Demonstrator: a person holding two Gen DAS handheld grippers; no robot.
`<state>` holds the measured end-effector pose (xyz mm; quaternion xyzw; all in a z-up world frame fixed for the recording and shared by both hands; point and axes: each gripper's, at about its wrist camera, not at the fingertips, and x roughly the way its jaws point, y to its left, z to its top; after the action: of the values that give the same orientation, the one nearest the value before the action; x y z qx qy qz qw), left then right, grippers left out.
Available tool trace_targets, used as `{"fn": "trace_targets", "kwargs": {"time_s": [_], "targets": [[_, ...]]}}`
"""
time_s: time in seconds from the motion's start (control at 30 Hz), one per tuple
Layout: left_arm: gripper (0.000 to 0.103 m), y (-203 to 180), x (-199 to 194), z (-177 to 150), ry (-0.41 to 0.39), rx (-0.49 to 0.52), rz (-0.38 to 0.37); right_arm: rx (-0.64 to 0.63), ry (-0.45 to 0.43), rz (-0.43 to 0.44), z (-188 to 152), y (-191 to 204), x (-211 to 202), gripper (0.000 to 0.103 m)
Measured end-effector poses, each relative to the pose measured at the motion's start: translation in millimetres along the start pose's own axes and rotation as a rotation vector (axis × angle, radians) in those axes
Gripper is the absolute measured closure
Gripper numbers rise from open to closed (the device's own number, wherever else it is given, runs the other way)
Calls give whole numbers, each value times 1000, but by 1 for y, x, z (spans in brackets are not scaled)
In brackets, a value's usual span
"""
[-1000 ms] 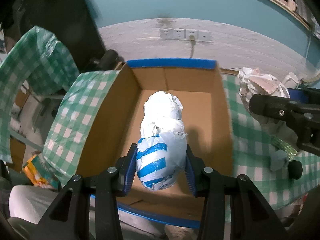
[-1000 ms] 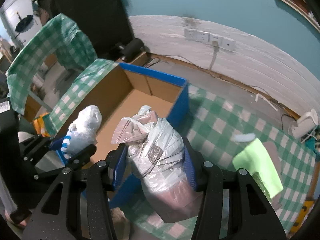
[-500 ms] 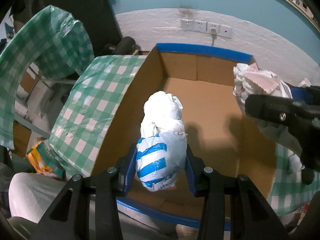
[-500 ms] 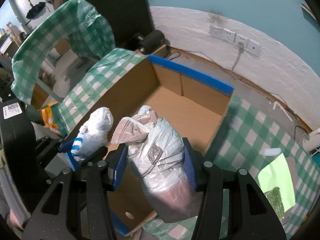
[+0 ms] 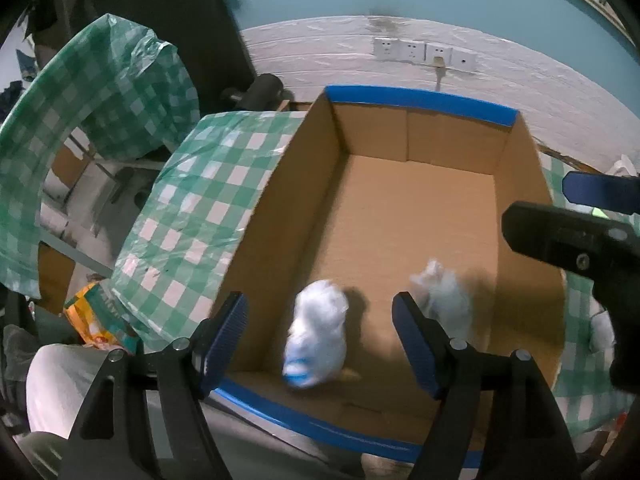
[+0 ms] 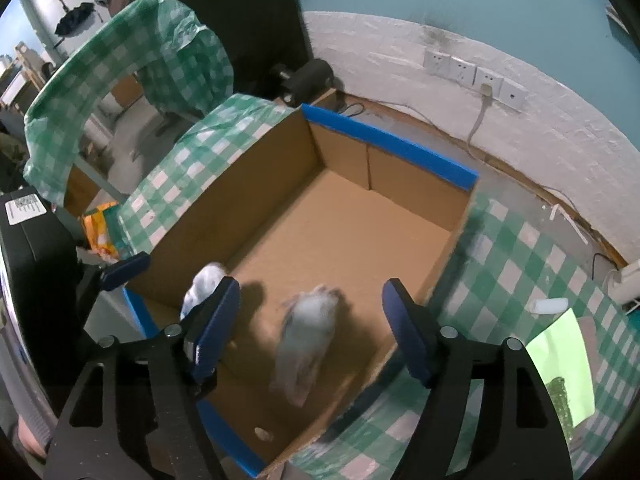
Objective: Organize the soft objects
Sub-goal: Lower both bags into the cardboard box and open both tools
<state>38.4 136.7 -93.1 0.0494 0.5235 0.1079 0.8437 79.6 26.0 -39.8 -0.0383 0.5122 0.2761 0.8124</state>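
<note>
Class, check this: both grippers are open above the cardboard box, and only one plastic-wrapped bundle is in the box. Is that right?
Not quite. Two bundles are in the cardboard box: the blue-striped bundle and the grey bundle. The left wrist view shows both. The left gripper and right gripper are indeed open.

Table with green-and-white checked cloth (image 6: 516,264). Open cardboard box (image 6: 280,184) with blue-taped rim standing on cloth, near left end. On cloth to right of box: lime-green sheet (image 6: 560,364), small white piece (image 6: 548,305) just beyond it, apart from box. Inside box, blurred: white-and-blue bundle (image 5: 316,340) at near left, pale bundle (image 5: 444,300) to its right, apart.
</note>
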Motion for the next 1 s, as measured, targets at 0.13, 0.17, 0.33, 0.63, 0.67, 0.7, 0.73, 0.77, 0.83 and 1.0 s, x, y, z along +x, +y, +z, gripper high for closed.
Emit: {"fn": "trace_targets", "kwargs": {"time_s": [0.13, 0.17, 0.33, 0.63, 0.67, 0.7, 0.73, 0.77, 0.83, 1.0], "targets": [[27, -3, -3, 2, -2, 5, -16, 13, -12, -15, -1, -8, -7, 27], [27, -4, -4, 2, -3, 7, -20, 16, -14, -20, -2, -9, -9, 27], [26, -10, -11, 4, -13, 9, -57, 42, -17, -32, -10, -23, -18, 27], [26, -28, -21, 6, -33, 43, -75, 95, -29, -44, -28, -48, -40, 27], [26, -30, -22, 6, -34, 46, -77, 102, -31, -46, -31, -50, -42, 27], [26, -32, -22, 6, -35, 48, -78, 105, -31, -48, -32, -52, -44, 27], [26, -36, -24, 6, -38, 53, -82, 110, -30, -49, -35, -54, -46, 27], [26, -39, -25, 6, -40, 61, -85, 114, -33, -50, -38, -56, -48, 27], [26, -47, -28, 6, -44, 78, -87, 123, -37, -55, -42, -62, -53, 27], [26, -67, -33, 6, -49, 116, -101, 149, -45, -80, -53, -78, -64, 27]]}}
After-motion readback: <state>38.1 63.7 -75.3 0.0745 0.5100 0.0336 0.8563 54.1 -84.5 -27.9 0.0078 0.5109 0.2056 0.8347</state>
